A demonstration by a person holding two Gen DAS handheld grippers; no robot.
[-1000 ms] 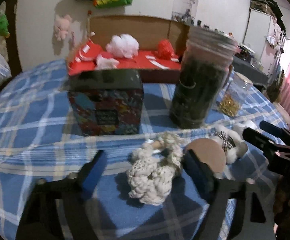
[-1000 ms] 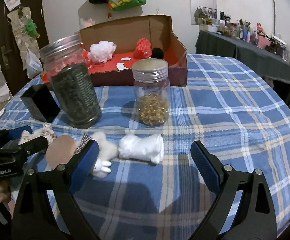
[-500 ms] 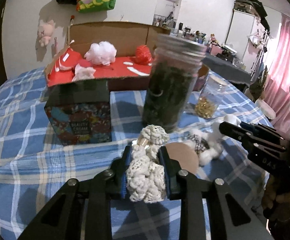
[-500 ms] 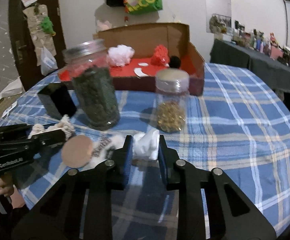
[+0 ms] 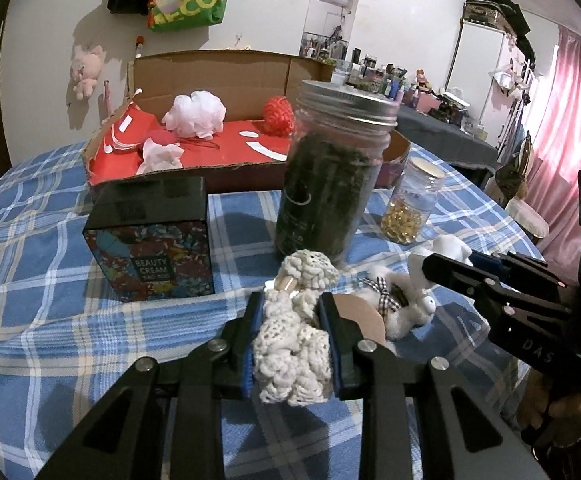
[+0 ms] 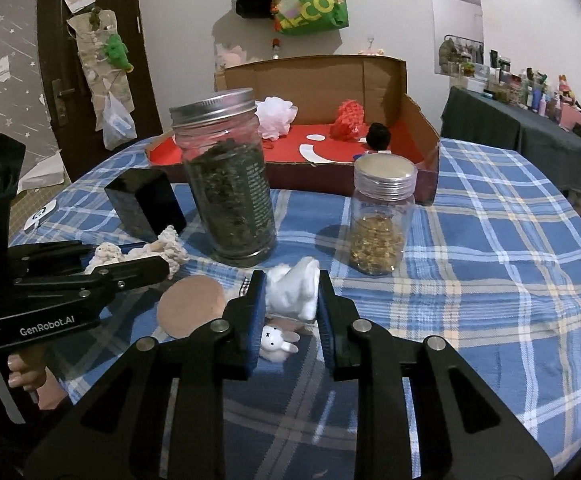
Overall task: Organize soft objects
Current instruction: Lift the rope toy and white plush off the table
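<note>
My left gripper (image 5: 290, 340) is shut on a cream crocheted soft toy (image 5: 290, 352) and holds it just above the blue plaid tablecloth (image 5: 30, 280). My right gripper (image 6: 290, 316) is shut on a white soft cloth item (image 6: 294, 290). A small white bunny plush (image 6: 278, 342) with a checked bow lies below it, beside a round tan pad (image 6: 190, 310). The bunny plush (image 5: 402, 304) also shows in the left wrist view. An open cardboard box (image 5: 218, 80) with a red floor stands at the back, holding a white pouf (image 5: 196, 114) and a red pouf (image 5: 278, 116).
A tall jar of dark leaves (image 6: 226, 184) and a small jar of golden bits (image 6: 380, 224) stand mid-table in front of the box. A black beauty cream box (image 5: 150, 240) sits to the left. The table drops away at the right edge (image 6: 570, 280).
Both grippers went from wide open to shut, the left on the crocheted toy and the right on the white cloth item. Both have since lifted slightly.
</note>
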